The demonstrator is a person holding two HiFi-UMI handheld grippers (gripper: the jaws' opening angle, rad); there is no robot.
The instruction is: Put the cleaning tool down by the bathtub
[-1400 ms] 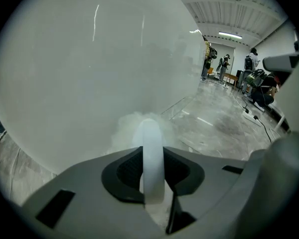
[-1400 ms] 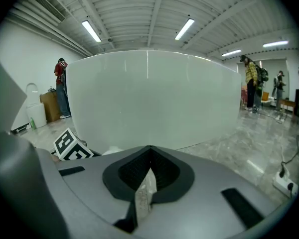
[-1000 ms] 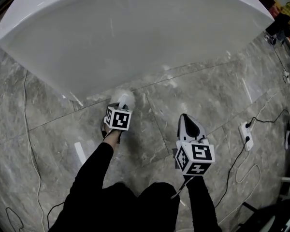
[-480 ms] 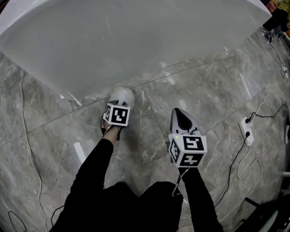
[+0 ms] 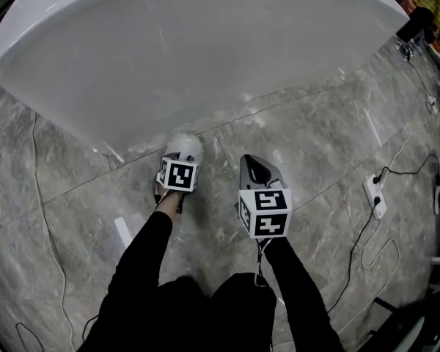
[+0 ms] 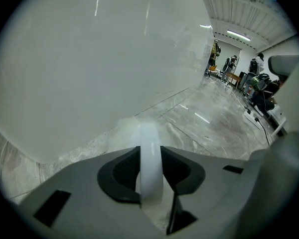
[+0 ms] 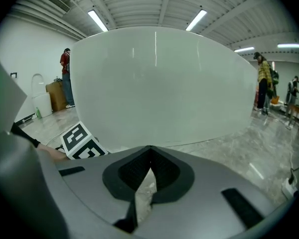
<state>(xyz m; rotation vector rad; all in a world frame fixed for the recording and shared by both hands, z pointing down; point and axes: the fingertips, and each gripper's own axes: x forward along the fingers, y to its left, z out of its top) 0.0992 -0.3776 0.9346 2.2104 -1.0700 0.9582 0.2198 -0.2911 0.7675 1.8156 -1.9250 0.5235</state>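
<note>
The left gripper is low at the foot of the bathtub. Its jaws are opening around the white handle of the cleaning tool, apparently still touching it. The tool's fluffy head rests on the floor. The right gripper, closed and empty, has drifted closer. Release looks underway.

So the right gripper slides toward 10 o'clock in the head view and ends up way closer to the left gripper. It's now just off that one's 3 o'clock side and nearer the bathtub. Meanwhile the left one's jaws are opening a bit, with the white handle of the cleaning tool between them.
</note>
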